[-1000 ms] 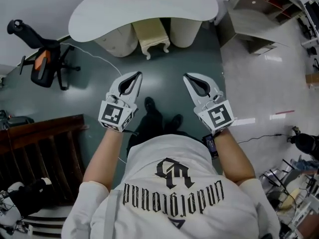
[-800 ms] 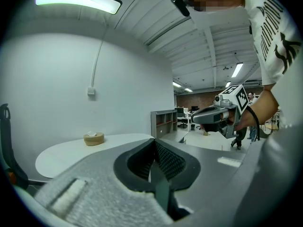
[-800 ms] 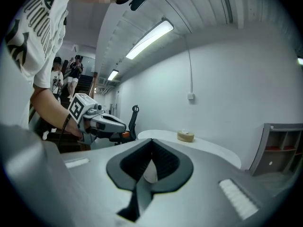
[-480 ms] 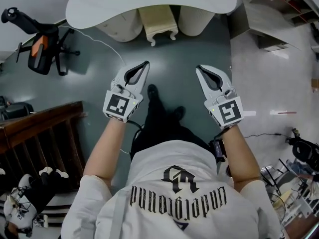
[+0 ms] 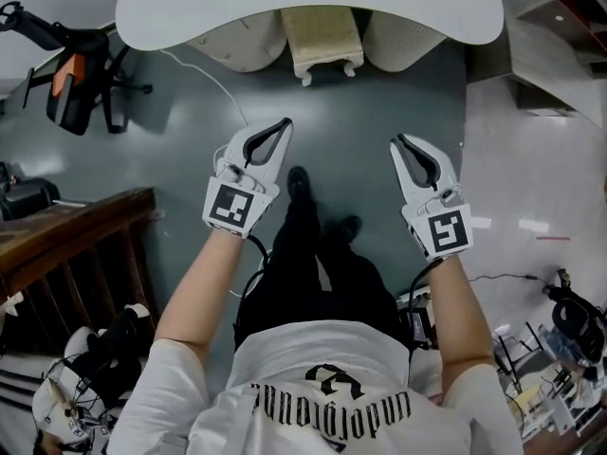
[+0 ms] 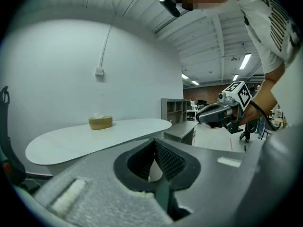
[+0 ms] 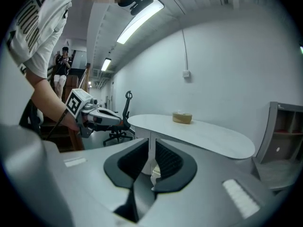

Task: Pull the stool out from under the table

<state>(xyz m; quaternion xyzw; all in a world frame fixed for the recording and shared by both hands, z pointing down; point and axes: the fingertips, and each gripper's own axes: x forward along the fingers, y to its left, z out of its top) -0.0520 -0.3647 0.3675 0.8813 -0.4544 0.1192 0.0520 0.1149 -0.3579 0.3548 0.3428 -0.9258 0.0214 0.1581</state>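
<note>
Head view looks down on the stool [image 5: 322, 38], tucked under the white tabletop [image 5: 190, 12] between its two round pedestals [image 5: 245, 50], well ahead of both grippers and untouched. Grey floor [image 5: 370, 112] and the person's black shoes [image 5: 299, 180] lie between. A white cable [image 5: 213, 79] trails past the left pedestal, and an office chair [image 5: 76, 74] and a dark wooden rail [image 5: 81, 230] stand off to the left.

The left gripper [image 5: 285, 121] has its fingers [image 6: 173, 162] pressed together on nothing. The right gripper [image 5: 396, 141] has fingers [image 7: 174, 163] that have just been easing apart, leaving a narrow slit with nothing in it.

Only the gripper views show the tan box [image 6: 100, 122] sitting on the tabletop, the wall socket [image 6: 99, 71] and the grey shelves [image 6: 173, 110]. The stool is plain only from above.
</note>
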